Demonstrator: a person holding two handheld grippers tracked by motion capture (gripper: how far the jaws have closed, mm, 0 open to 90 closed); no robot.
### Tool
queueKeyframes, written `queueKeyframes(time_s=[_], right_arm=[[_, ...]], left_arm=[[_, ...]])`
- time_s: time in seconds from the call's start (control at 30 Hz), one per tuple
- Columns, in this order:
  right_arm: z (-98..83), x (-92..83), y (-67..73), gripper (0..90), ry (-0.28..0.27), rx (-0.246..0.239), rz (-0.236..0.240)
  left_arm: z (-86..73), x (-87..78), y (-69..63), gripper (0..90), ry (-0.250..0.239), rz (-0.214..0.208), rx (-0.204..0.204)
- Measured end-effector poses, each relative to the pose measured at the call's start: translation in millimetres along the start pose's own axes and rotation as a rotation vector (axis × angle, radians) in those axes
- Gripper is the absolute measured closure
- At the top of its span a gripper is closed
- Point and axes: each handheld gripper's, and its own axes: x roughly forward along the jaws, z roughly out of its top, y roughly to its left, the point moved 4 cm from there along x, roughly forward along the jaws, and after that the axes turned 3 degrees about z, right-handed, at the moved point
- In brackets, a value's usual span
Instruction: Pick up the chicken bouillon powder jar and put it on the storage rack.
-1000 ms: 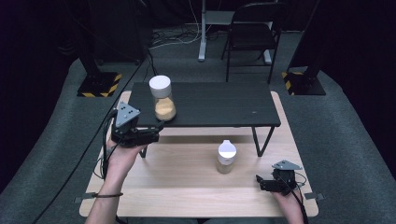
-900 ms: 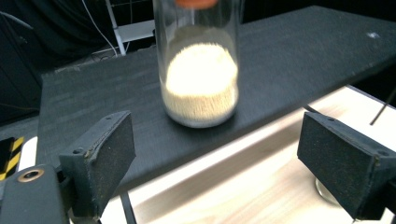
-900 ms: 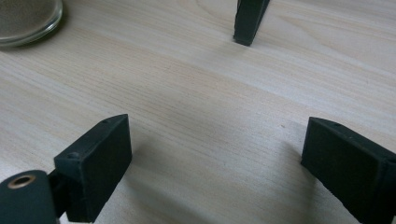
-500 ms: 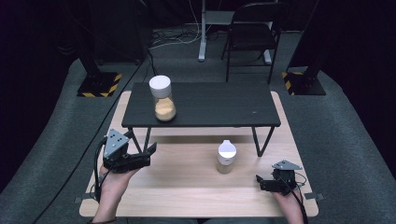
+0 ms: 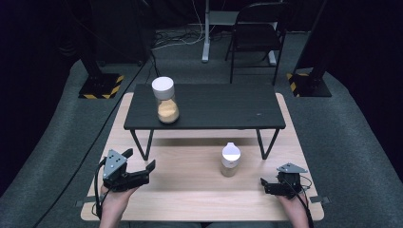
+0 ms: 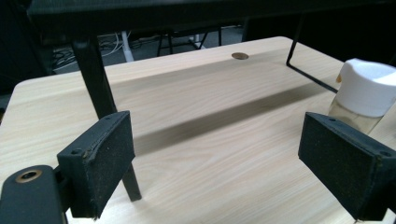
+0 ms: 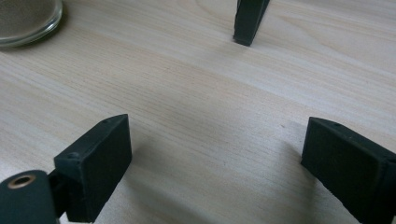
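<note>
From the high view, the left hand-held gripper [image 5: 140, 168] hovers over the near-left part of the wooden desk [image 5: 190, 209], jaws apart and empty, while the right hand-held gripper [image 5: 264, 183] sits low at the near-right corner, jaws also apart. A small white-capped jar [image 5: 230, 160] stands on the desk between them, nearer the right one. A taller jar with sand-coloured filling [image 5: 166, 100] stands on the black raised shelf [image 5: 223, 107]. In the left gripper view, the white-capped jar [image 6: 369, 93] shows beyond the right jaw, untouched. In the right gripper view, the jaws stand wide over bare wood, with a glass jar base [image 7: 25, 18] at the upper left.
</note>
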Motion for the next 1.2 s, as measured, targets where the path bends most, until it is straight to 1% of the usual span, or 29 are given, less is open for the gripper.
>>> queueKeyframes(time_s=[0.03,0.13,0.2,0.3,0.43,0.57,0.63,0.73,0.83,0.97,1.03,1.13,1.2], right_arm=[[0.1,0.0,0.0,7.4,0.001,0.0,0.0],[0.2,0.0,0.0,7.4,0.001,0.0,0.0],[0.2,0.0,0.1,7.4,0.001,0.0,0.0],[0.2,0.0,0.0,7.4,0.001,0.0,0.0],[0.1,0.0,0.0,7.4,0.001,0.0,0.0],[0.1,0.0,0.1,7.4,0.001,0.0,0.0],[0.1,0.0,0.0,7.4,0.001,0.0,0.0],[0.3,0.1,-0.1,7.4,0.001,0.0,0.0],[0.8,0.4,-0.2,7.3,0.002,-0.001,0.002],[1.4,0.9,-0.5,7.3,0.003,-0.004,0.005],[1.3,0.9,-0.5,7.3,0.003,-0.004,0.005],[1.1,0.9,-0.2,7.3,0.002,-0.003,0.004],[1.1,0.9,-0.1,7.4,0.002,-0.002,0.003]], left_arm=[[-1.2,0.6,0.5,10.1,0.006,0.0,0.001],[-8.9,0.9,0.8,10.1,0.003,0.01,-0.003],[-14.6,2.7,0.9,10.1,0.006,0.014,0.005],[-22.1,7.0,3.8,10.1,0.023,0.004,0.0],[-30.7,12.5,6.1,10.2,0.038,0.013,0.005],[-39.8,19.7,9.9,10.3,0.065,0.028,0.0],[-43.9,22.6,12.6,10.3,0.073,0.027,-0.012],[-48.6,26.9,15.2,10.5,0.092,0.044,-0.008],[-54.7,31.2,19.8,10.5,0.11,0.052,-0.025],[-61.1,36.6,23.8,10.6,0.136,0.063,-0.027],[-63.6,39.5,25.9,10.6,0.15,0.065,-0.038],[-66.7,43.7,27.9,10.6,0.173,0.07,-0.04],[-68.6,46.7,29.0,10.7,0.193,0.074,-0.032]])
